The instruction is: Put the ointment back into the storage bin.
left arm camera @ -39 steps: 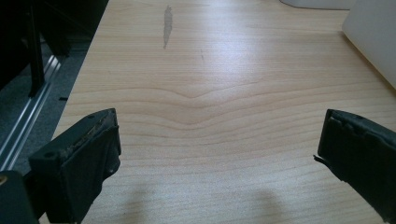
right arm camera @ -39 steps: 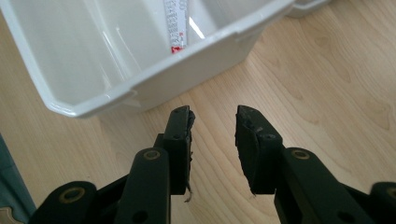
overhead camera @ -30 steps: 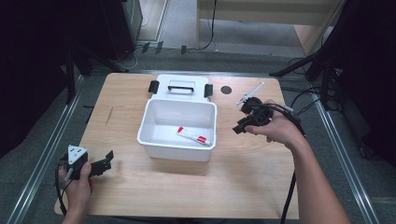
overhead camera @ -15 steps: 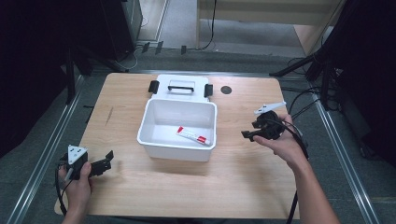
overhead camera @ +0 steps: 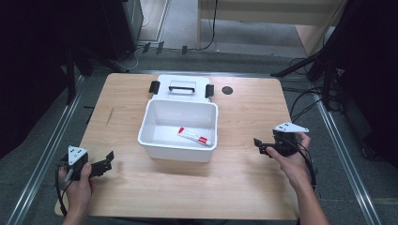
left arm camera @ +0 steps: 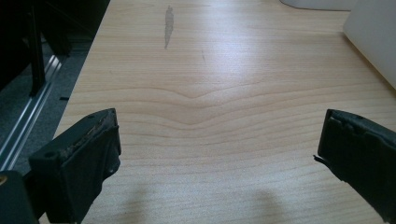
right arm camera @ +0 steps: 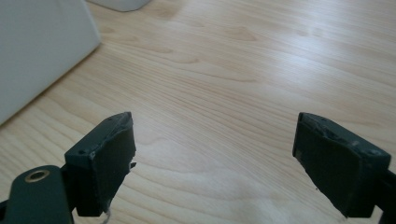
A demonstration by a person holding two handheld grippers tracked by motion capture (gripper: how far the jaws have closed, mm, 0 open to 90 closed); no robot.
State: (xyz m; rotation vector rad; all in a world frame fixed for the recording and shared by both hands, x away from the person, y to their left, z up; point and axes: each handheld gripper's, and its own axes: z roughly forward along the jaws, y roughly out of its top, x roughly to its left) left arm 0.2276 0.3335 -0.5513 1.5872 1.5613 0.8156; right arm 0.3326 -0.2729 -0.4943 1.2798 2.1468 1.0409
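tube (overhead camera: 195, 137) print: too small to read | white bin (left arm camera: 373, 35): cut off by frame edge

White open box (overhead camera: 178, 136), red-white tube (overhead camera: 194, 137) lying flat inside

White bin (overhead camera: 178, 140), white tube with red end (overhead camera: 193, 136), white lid with black latches (overhead camera: 182, 87), pale wood-grain surface (overhead camera: 244, 178), black hand-held gripper jaws.

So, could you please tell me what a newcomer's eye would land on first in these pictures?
Probably the open white bin in the middle of the wooden table, with a small red-and-white tube lying inside it and its lid resting just behind. Next come the two hand-held tools, the left claw near the front left corner and the right claw right of the bin, both open and empty.
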